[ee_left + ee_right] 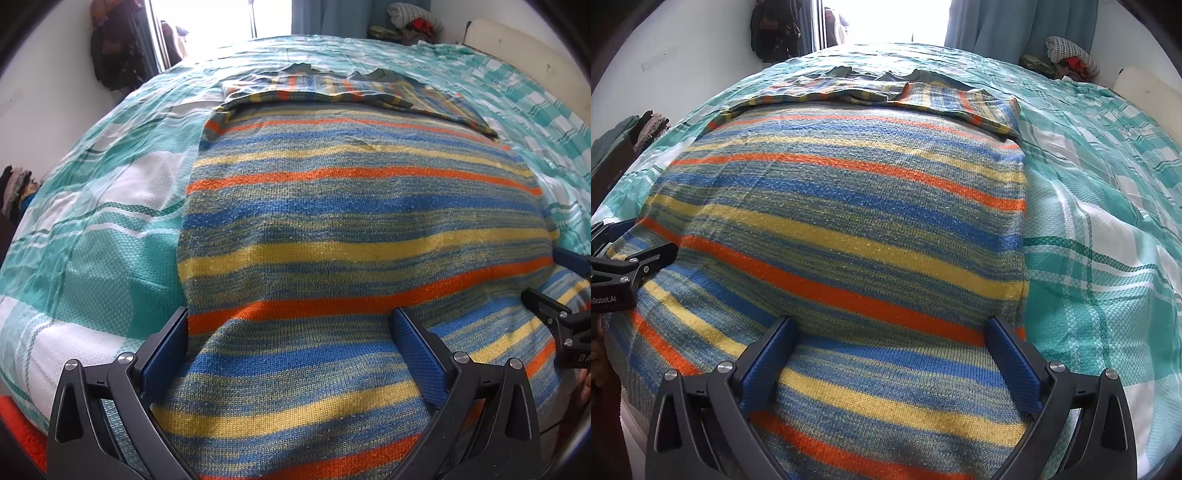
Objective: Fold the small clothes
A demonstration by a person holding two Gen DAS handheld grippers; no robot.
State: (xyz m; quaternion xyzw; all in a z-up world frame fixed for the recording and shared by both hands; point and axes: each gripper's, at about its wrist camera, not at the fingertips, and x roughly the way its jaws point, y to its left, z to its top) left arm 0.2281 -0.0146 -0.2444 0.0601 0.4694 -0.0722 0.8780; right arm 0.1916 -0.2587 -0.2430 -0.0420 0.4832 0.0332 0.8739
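A knit sweater [362, 206] [842, 206] with blue, yellow and orange stripes lies flat on the teal and white checked bedspread [103, 229] [1108, 258]. Its sleeves [332, 92] [923, 98] are folded across the far, neck end. My left gripper [291, 317] is open at the sweater's near left part, with one finger at the left edge and knit fabric between the pads. My right gripper [890, 325] is open over the near right part, its right finger close to the sweater's right edge. Each gripper shows at the side of the other's view [554, 317] [631, 262].
A pile of clothes [413, 22] [1067, 55] sits at the bed's far right corner beside a white board [498, 40]. Dark garments [114, 48] [772, 29] hang on the far left wall by a bright window. Bare bedspread flanks the sweater on both sides.
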